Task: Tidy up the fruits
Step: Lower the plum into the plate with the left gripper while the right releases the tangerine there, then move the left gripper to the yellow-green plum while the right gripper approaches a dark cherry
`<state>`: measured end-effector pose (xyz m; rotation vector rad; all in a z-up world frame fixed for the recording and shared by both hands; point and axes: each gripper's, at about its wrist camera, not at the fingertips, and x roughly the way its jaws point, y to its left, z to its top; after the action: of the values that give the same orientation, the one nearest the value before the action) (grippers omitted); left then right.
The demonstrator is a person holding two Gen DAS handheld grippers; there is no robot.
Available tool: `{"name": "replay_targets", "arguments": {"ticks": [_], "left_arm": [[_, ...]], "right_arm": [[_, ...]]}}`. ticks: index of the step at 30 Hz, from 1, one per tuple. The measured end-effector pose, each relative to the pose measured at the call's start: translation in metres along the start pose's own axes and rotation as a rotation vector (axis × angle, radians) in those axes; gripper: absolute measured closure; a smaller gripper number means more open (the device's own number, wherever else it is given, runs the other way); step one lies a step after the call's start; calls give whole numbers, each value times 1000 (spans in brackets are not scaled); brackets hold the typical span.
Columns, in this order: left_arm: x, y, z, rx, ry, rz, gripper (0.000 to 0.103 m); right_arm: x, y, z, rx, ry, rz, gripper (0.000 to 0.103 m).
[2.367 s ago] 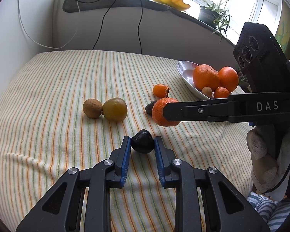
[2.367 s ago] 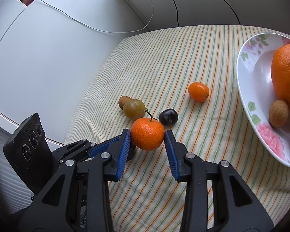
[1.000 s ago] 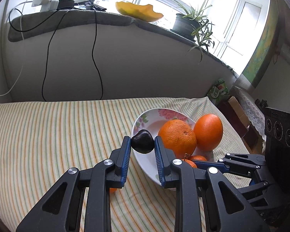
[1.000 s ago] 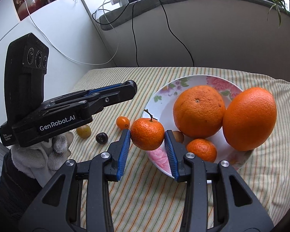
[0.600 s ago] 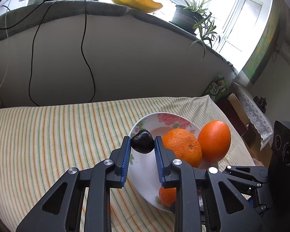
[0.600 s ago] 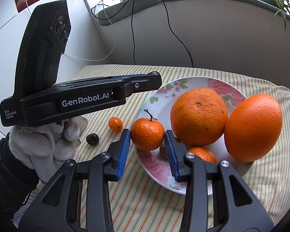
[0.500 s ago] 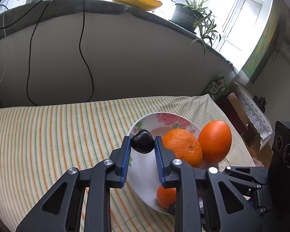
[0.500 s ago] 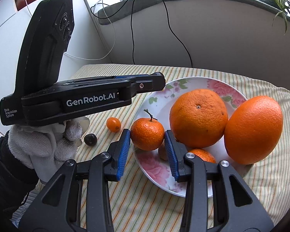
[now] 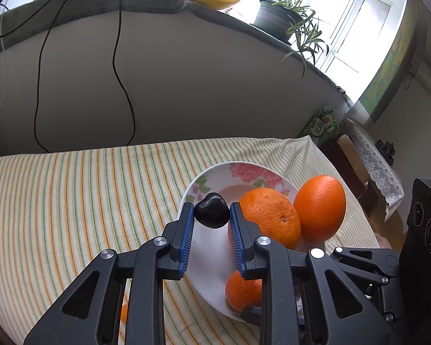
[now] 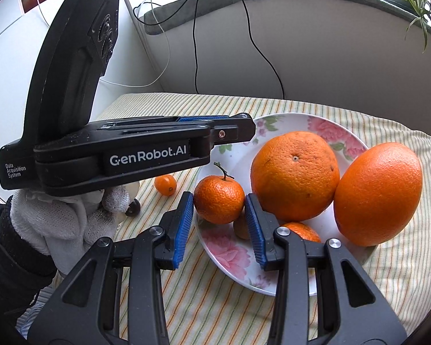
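Note:
My left gripper [image 9: 211, 219] is shut on a small dark plum [image 9: 211, 214], held just over the near-left rim of the flowered plate [image 9: 212, 178]. On that plate [image 10: 275, 123] lie two big oranges [image 10: 294, 174] [image 10: 377, 192], a small mandarin [image 10: 301, 228] and a little brown fruit [image 10: 241, 227]. My right gripper [image 10: 219, 205] is shut on a stemmed mandarin [image 10: 219, 198], hanging over the plate's left edge. From the right wrist view the left gripper reaches in from the left, above the plate.
A kumquat [image 10: 165, 184] and a dark fruit [image 10: 133, 207] lie on the striped cloth [image 9: 71, 189] left of the plate. A gloved hand [image 10: 66, 224] holds the left gripper. Behind, a wall with cables and a sill with a potted plant [image 9: 275, 17].
Both grippers carried their fruit from the cloth's left side over to the plate. Over the last half second the left gripper has edged slightly closer over the plate; the right has held still.

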<state>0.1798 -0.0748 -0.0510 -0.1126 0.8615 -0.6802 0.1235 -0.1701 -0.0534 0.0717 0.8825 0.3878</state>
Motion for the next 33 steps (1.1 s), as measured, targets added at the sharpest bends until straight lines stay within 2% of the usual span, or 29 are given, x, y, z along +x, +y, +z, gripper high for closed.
{"name": "replay_targets", "arguments": {"ticks": [4,5,6,7,8,21,33], "left_arm": [[1,-1,1,0,11,-1,78],[2,-2,1,1,14,0,72],[2,-2,1,0,13,1,68],[2,-2,1,-3,10,6,59],[2,-1,1,-7,9,7,56],[-21,3,-3,-26,-30,23,56],[-71,8,-25,-35,-103,100,56]], "right_arm": [[-3,-1,-2,3,0,-2,64],[-3,-1,-2,4,-1,1,63],[-3,-2,-2,6,-3,4,57],[-4,-2,-2,7,-6,4,54],[-5,-2,-2,7,-10,9,50],[-19,2,-8,0,-36,22,48],[-42,10,-21,-9,-62,20,48]]}}
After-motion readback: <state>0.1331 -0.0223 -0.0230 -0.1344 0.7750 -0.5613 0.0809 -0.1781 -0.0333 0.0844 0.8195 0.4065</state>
